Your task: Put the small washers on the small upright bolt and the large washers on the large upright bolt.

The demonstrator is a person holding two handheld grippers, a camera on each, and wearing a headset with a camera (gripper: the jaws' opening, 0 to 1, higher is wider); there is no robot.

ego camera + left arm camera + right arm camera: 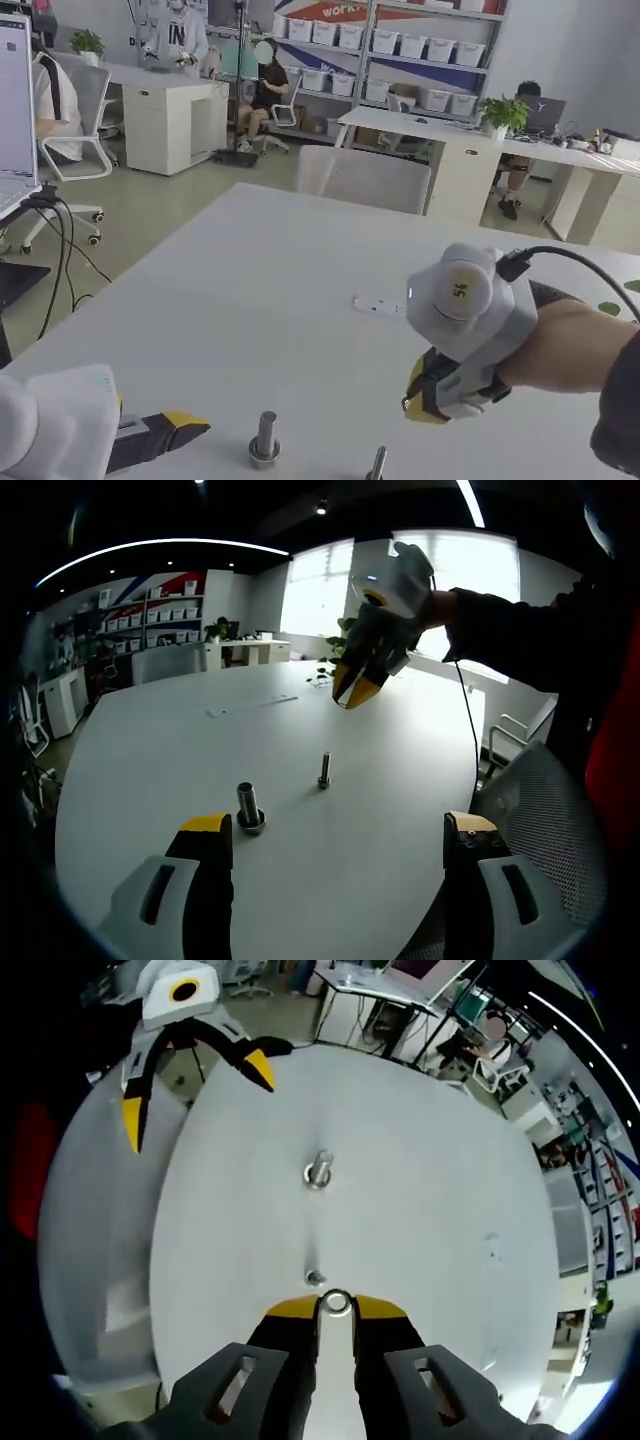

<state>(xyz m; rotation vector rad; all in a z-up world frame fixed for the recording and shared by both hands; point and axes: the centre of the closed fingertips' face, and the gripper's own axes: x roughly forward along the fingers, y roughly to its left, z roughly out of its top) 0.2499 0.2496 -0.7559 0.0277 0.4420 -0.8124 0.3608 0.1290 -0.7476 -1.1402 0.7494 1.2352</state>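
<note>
Standing upright on the wide white table (250, 300), a thick silver metal bolt (264, 440) and a thin silver metal bolt (377, 465) are seen near each other but apart. The thick one has a wider part at its foot; whether that is a ring or the bolt's own head cannot be told.

In the right gripper view, a small silver metal ring (335, 1303) is pinched between the yellow tips of the right gripper (335, 1310), whose jaws are almost pressed together. The ring is held in the air just above the thin bolt, not touching it.

In the left gripper view, the left gripper (338, 825) is held low over the table edge with its jaws spread wide and nothing between them. The thick bolt is seen just beyond its left jaw.

A small flat white thing (378, 305) lies farther back on the table.

White plastic boxes (413, 45) are lined up on shelves far behind; what is in them cannot be seen. A leafy green plant (503, 110) is held in a white pot (495, 131) on a far desk.
</note>
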